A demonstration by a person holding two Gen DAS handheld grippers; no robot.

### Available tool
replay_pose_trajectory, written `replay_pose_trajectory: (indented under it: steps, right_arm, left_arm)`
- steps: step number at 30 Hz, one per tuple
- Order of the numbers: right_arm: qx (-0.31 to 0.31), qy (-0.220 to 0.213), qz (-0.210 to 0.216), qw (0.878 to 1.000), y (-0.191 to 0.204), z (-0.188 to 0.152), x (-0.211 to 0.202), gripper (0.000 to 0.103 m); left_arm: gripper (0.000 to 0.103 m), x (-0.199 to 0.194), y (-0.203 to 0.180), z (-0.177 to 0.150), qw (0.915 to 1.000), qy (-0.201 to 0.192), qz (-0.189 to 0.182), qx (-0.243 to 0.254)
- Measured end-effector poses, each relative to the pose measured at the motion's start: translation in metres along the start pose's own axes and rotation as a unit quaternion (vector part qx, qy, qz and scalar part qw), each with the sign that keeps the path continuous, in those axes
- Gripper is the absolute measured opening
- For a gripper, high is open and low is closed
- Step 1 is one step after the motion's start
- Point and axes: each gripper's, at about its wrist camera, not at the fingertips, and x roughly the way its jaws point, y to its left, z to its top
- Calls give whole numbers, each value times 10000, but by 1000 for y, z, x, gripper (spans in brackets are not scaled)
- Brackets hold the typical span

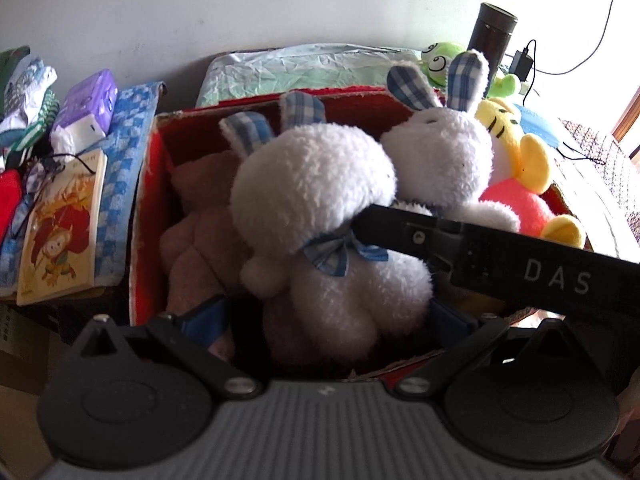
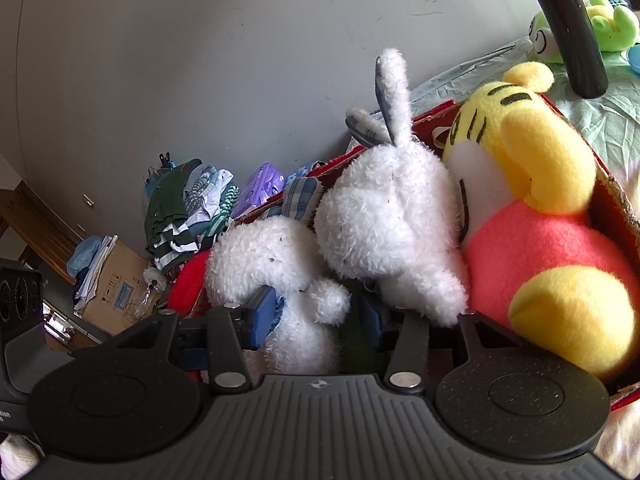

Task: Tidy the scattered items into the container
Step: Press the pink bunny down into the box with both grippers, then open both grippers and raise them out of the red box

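A red cardboard box (image 1: 148,184) holds several plush toys: a brown bear (image 1: 200,216), two white rabbits with blue plaid ears, and a yellow and pink tiger (image 1: 516,168). My left gripper (image 1: 332,320) is wide open around the nearer rabbit (image 1: 320,200), its blue pads beside the rabbit's body. My right gripper (image 2: 316,320) is open with the same rabbit (image 2: 280,264) between its pads; its black body crosses the left wrist view (image 1: 500,256). The second rabbit (image 2: 384,216) leans on the tiger (image 2: 532,208). The box rim shows in the right wrist view (image 2: 616,200).
A green frog plush (image 1: 444,60) and a dark tumbler (image 1: 492,36) stand behind the box on crinkled green cloth. A picture book (image 1: 60,232), a purple tissue pack (image 1: 88,100) and piled clothes (image 2: 188,208) lie left of the box. Cables run at the back right.
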Motion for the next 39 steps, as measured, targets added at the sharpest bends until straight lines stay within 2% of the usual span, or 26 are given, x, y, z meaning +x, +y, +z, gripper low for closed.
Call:
replay_pose_trajectory:
  steps: [9, 15, 21, 26, 30, 39]
  right_arm:
    - [26, 93, 92, 9999, -1, 0, 2, 49]
    - [21, 31, -129, 9999, 7, -3, -12, 54]
    - [-35, -155, -350, 9993, 14, -1, -29, 58]
    - [-360, -346, -995, 9938, 25, 1, -40, 60]
    - [-901, -501, -1901, 9763, 41, 2, -41, 72]
    - [-1029, -376, -2543, 9609, 43, 8, -32, 73]
  left_arm:
    - [102, -7, 2, 0, 10000, -62, -21, -17]
    - [102, -22, 1, 2, 9989, -345, 290, 92]
    - [102, -26, 14, 8, 9975, -432, 542, -165]
    - [102, -27, 19, 10, 9972, -481, 485, -291]
    - [102, -29, 14, 10, 9966, -546, 581, -191]
    - [102, -28, 15, 11, 9967, -576, 559, -141]
